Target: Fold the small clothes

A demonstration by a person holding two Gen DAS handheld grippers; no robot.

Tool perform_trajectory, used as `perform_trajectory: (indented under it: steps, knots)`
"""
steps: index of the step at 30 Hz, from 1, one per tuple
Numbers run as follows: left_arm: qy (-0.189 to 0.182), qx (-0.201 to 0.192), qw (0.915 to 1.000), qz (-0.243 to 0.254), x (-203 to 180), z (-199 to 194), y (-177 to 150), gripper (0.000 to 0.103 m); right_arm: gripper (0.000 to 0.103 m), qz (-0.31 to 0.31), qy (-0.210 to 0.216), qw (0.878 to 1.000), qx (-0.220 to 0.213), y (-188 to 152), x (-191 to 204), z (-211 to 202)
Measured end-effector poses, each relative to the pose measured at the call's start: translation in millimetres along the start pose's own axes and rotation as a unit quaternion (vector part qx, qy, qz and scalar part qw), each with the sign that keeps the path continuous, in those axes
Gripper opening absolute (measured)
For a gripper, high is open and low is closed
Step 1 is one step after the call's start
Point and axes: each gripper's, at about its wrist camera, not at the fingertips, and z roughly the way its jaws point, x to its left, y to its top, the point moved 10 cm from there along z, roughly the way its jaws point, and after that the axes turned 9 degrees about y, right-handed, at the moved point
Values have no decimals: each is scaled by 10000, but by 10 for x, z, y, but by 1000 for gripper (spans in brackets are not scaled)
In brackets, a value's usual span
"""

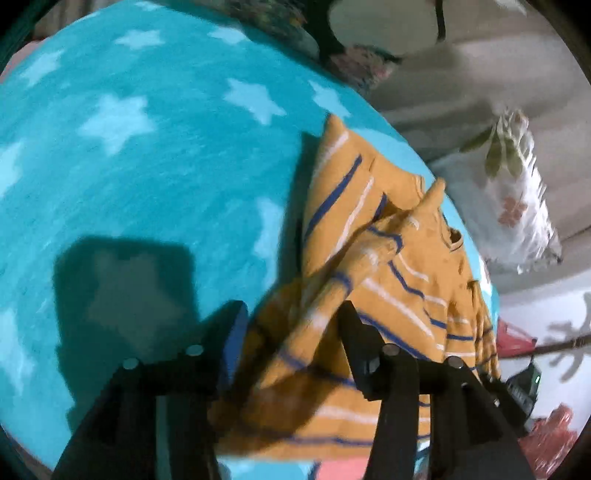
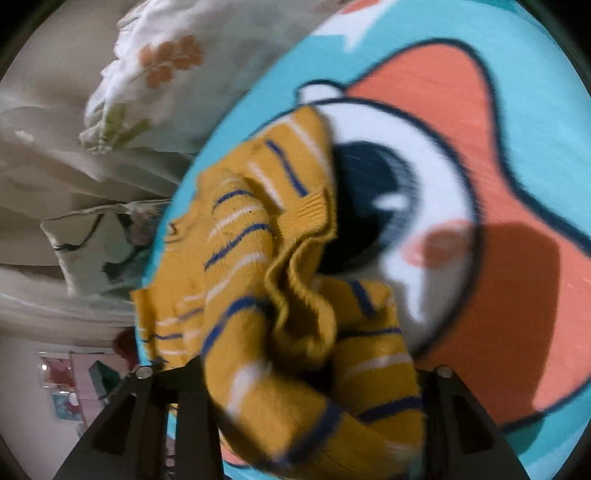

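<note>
Blanket (image 1: 129, 166) — turquoise, starred — under rumpled striped sweater (image 1: 388, 266), pillows (image 1: 517, 192) beyond.

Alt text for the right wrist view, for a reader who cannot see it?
A bunched mustard-yellow striped knit garment fills the gap between the right gripper fingers, lying on a turquoise blanket printed with a large cartoon eye. Floral pillows sit beyond the blanket's edge.

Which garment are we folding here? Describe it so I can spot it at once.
Find the turquoise blanket with pale stars and a big cartoon fish. Near its edge, beside the flowered pillow, lies a crumpled sweater. It is the only mustard-yellow knit, with thin blue and white stripes.
</note>
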Motion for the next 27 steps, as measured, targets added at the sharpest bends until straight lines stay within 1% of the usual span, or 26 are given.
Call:
perform_trajectory:
  steps: [1, 3, 4, 6, 8, 9, 10, 12, 14, 16, 17, 18, 19, 20, 21, 22, 24, 25, 26, 27]
  knots:
    - [82, -99, 9999, -3, 12, -106, -31, 51, 51, -86, -15, 9999, -55, -18, 20, -78]
    - [419, -422, 9982, 97, 39, -357, -97, 58, 51, -428, -282, 9984, -244, -33, 73, -275]
    - [568, -592, 9965, 163, 56, -477, -129, 62, 51, -605, -488, 9960, -432, -28, 95, -390]
    - [877, -983, 9906, 374, 47, -756, -217, 67, 51, -975, -1000, 9858, -937, -6, 161, -639]
    - [1130, -1352, 9825, 611, 17, -1042, -327, 76, 51, -1341, -1414, 9705, -1423, -6, 238, -892]
    - [1200, -1462, 9797, 668, 23, -1126, -349, 77, 52, -1458, -1482, 9650, -1597, -12, 298, -952]
    - [1268, -1605, 9761, 736, 6, -1247, -407, 78, 52, -1548, -1423, 9633, -1668, -20, 345, -982]
    - [1341, -1765, 9718, 799, -20, -1384, -472, 78, 52, -1819, -1191, 9636, -1553, -67, 507, -895]
    - [1382, -1915, 9682, 831, -42, -1528, -539, 78, 52, -2065, -790, 9680, -1186, -161, 667, -720]
    - [1400, -2007, 9659, 852, -56, -1631, -603, 78, 52, -2417, -372, 9684, -485, -315, 811, -399]
    - [1406, -2041, 9648, 875, -71, -1684, -640, 79, 52, -2547, -266, 9664, -209, -370, 830, -265]
    - [1407, -2060, 9642, 896, -82, -1724, -676, 79, 52, -2675, -194, 9632, 156, -422, 832, -81]
    - [1417, -2081, 9632, 945, -94, -1776, -719, 79, 52, -2758, -233, 9601, 399, -424, 804, 81]
    - [1436, -2091, 9623, 980, -96, -1806, -750, 79, 52, -2842, -459, 9564, 495, -332, 743, 265]
    - [1457, -2105, 9614, 1010, -92, -1845, -782, 79, 52, -2855, -580, 9553, 512, -247, 699, 353]
    - [1469, -2128, 9603, 1044, -86, -1892, -808, 79, 49, -2756, -664, 9577, 488, -71, 634, 470]
    - [1533, -2185, 9572, 1121, -60, -1993, -864, 83, 49, -2320, -562, 9708, 223, 297, 547, 558]
    - [1550, -2213, 9561, 1135, -49, -2019, -872, 86, 49, -1934, -384, 9803, 76, 503, 495, 568]
    - [1567, -2265, 9545, 1147, -28, -2060, -878, 87, 49, -1597, -140, 9871, -13, 635, 459, 564]
    - [1578, -2289, 9537, 1146, -11, -2079, -879, 87, 49, -1111, 146, 9936, -153, 803, 388, 531]
